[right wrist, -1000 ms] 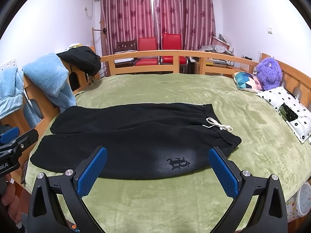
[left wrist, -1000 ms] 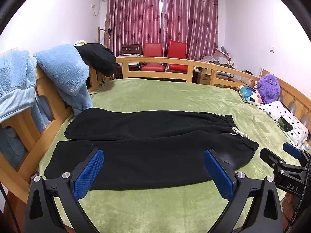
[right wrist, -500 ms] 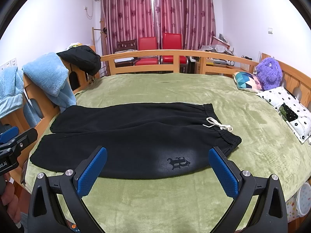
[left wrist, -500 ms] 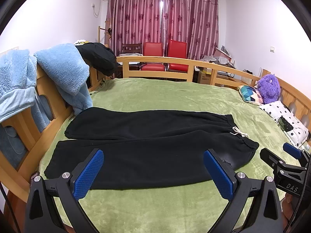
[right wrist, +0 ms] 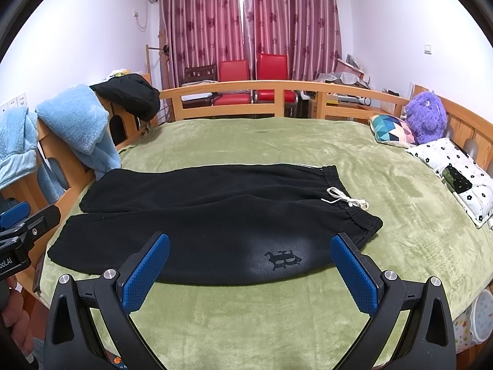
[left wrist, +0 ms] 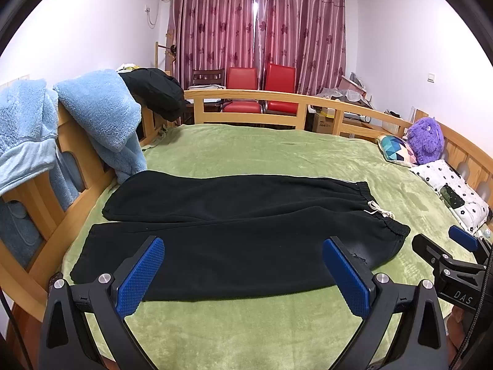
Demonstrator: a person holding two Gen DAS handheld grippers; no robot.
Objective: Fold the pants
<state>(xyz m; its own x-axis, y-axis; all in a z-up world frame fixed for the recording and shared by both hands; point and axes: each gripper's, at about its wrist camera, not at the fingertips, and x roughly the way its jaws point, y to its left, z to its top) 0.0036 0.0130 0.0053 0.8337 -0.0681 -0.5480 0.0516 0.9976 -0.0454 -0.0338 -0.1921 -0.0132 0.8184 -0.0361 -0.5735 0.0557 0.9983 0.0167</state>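
Black sweatpants (left wrist: 234, 225) lie flat on the green blanket (left wrist: 262, 151), both legs side by side, cuffs to the left, elastic waistband and white drawstring (left wrist: 377, 212) to the right. They also show in the right wrist view (right wrist: 215, 215), with a dark logo (right wrist: 283, 259) on the near leg and the drawstring (right wrist: 345, 200). My left gripper (left wrist: 243, 273) is open and empty, held above the near edge of the pants. My right gripper (right wrist: 249, 268) is open and empty, also over the near edge, towards the waist end.
Wooden bed rails (left wrist: 277, 98) ring the bed. Blue fleece garments (left wrist: 101, 117) and a black jacket (left wrist: 154, 92) hang on the left rail. A purple plush toy (right wrist: 426, 117), a patterned cushion (right wrist: 391, 131) and a spotted pillow (right wrist: 456, 175) lie at the right. Red chairs (right wrist: 252, 77) stand behind.
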